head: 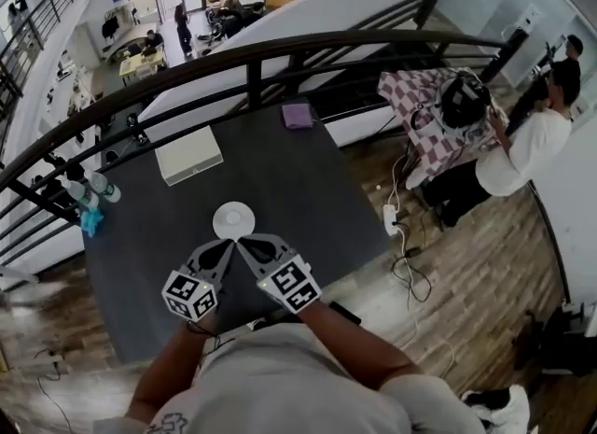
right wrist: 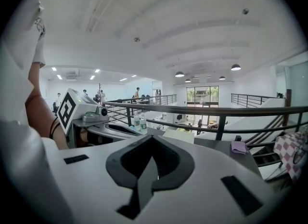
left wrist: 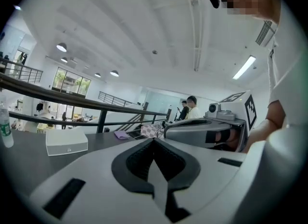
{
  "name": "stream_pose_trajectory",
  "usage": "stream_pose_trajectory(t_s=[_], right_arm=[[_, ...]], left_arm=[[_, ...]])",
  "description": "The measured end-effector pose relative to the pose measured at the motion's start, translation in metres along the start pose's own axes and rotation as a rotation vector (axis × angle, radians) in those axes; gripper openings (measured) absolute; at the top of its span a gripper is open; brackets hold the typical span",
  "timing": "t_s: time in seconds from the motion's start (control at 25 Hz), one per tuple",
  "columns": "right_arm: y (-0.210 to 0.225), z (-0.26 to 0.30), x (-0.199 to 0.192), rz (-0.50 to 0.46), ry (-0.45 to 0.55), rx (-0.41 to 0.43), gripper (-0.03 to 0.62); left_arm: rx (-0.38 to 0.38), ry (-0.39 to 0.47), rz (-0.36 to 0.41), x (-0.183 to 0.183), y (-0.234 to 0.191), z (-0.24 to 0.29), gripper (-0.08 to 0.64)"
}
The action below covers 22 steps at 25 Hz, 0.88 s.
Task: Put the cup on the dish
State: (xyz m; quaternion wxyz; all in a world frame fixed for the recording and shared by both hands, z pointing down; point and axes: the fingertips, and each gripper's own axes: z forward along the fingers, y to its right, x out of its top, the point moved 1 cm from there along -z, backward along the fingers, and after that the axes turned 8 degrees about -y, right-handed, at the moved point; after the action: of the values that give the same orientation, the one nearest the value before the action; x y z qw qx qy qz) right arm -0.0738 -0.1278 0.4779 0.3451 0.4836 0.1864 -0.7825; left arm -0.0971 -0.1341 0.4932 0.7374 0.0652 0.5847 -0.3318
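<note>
Down on the dark table [head: 280,189], the white round dish [head: 233,220] sits near the front edge, at about 6 o'clock from the table's middle. Whether the cup stands on it cannot be told from the head view. The left gripper [head: 224,247] and the right gripper [head: 246,245] are side by side just at 6 o'clock of the dish, their tips angled toward each other and almost meeting at its near rim. Each gripper's own view shows its jaws pressed together with nothing between them: the left gripper [left wrist: 154,141] is closed and empty, and so is the right gripper [right wrist: 151,138]. A white box [head: 188,154] lies at 10 o'clock from the dish, well apart from it. A purple cloth [head: 298,115] rests at 1 o'clock by the far edge. Two bottles [head: 93,189] stand at 9 o'clock on the table's left edge, with a blue cloth [head: 90,224] just beside them.
</note>
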Motion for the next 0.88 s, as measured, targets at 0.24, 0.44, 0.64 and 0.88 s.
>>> stream_pose_trajectory(t_s=[0.24, 0.44, 0.64, 0.88], right_arm=[[-0.004, -0.058, -0.015, 0.007, 0.020, -0.021, 0.012], [-0.030, -0.111, -0.031, -0.005, 0.035, -0.023, 0.012], [-0.054, -0.163, -0.066, 0.005, 0.034, -0.025, 0.012], [-0.090, -0.200, -0.085, 0.015, 0.044, -0.016, 0.012]], left_arm=[[-0.037, -0.010, 0.045, -0.005, 0.055, -0.001, 0.008], [-0.039, -0.019, 0.051, -0.020, 0.107, -0.011, 0.008], [-0.046, -0.025, 0.069, -0.040, 0.165, -0.017, 0.008], [-0.043, -0.021, 0.095, -0.052, 0.212, -0.043, 0.008]])
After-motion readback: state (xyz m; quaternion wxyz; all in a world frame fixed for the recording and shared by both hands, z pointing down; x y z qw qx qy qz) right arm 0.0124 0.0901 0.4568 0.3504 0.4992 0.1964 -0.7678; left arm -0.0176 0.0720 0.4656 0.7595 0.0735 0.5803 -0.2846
